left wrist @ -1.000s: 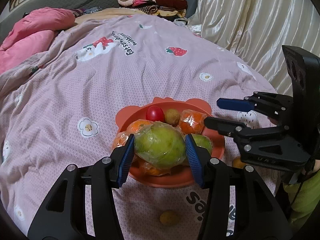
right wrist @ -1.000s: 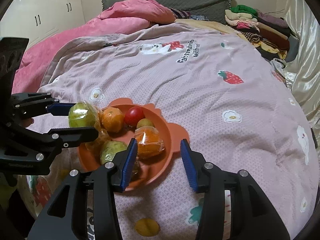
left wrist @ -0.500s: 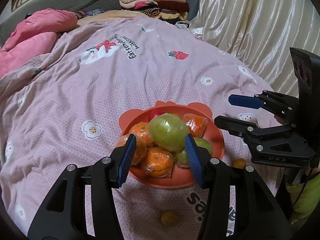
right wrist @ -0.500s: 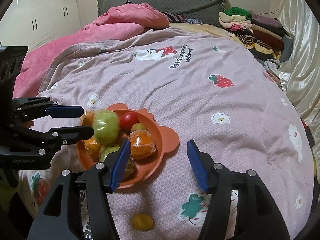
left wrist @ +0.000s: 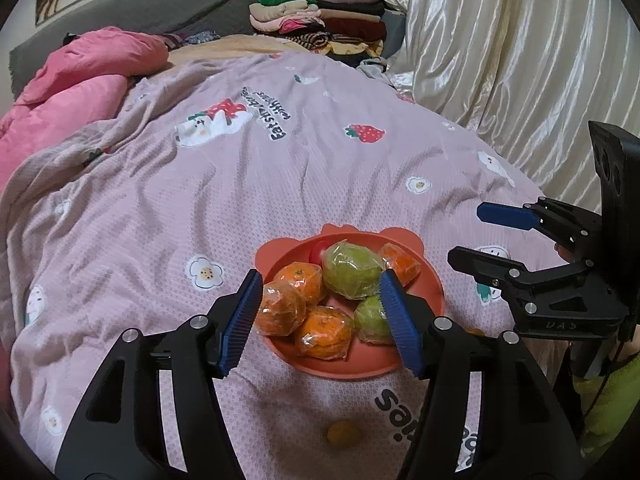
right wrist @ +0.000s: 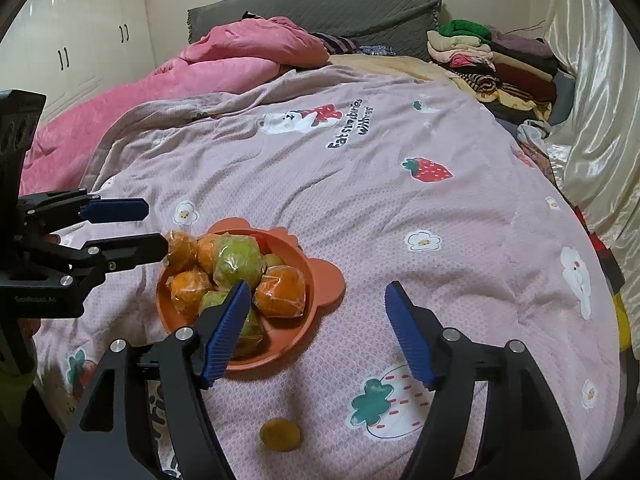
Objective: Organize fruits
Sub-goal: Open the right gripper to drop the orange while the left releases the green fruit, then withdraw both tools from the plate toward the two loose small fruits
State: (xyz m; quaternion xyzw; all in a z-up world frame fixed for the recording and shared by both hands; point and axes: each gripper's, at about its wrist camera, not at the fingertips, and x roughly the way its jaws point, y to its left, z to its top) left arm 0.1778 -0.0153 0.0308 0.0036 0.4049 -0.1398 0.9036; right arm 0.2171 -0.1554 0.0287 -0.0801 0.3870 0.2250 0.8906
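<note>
Both grippers have just been opening. The left gripper hangs with jaws apart over the orange plate on the bed, nothing clamped; the wrapped green fruit sits free on top of the heap of wrapped oranges. The right gripper is spread wide beside the plate's rim, empty, only quilt between its jaws. One small yellow fruit lies on the quilt, just short of the plate.
</note>
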